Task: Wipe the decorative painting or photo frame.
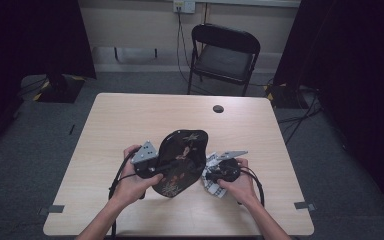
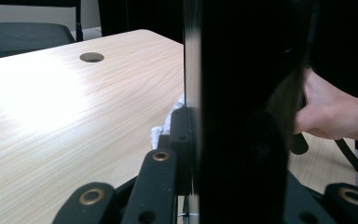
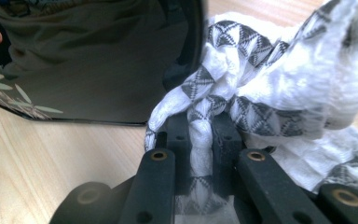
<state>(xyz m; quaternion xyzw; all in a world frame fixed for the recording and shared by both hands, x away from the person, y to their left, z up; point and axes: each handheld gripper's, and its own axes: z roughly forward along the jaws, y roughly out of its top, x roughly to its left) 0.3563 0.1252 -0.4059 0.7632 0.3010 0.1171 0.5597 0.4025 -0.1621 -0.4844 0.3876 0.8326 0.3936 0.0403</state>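
Above the near half of the wooden table [image 1: 130,120], just this side of its round cable hole [image 1: 218,108], a black lacquered tray [image 1: 182,161] is being held tilted, decorated face turned up toward the high camera.

Item 1, tray. Glossy black, with a gold leaf-and-flower pattern. Its long axis is running from the near edge of the table up and away toward the cable hole, leaning slightly right; its far end is sitting higher than its near end. It is likely stiff and light, and the polished surface is probably slippery and easy to mar. The rim is looking like the safest place to take hold, since a flat face offers no purchase. The left gripper [image 1: 152,167] is doing just that: in the left gripper view its jaws are clamping the tray's edge [image 2: 223,112] between them.

Item 2, cloth [image 1: 211,175]. White with a grey triangle print, soft and limp, bunching freely, lying just right of the tray and touching its lower edge. Any gathered fold is serving as a handhold. The right gripper [image 1: 219,176] is closing on one twisted fold [image 3: 200,149], jaws pinching it tight.

Item 3, folding chair [image 1: 223,55]. Standing beyond the table's far edge, unused.

Judged step: wiping the tray.
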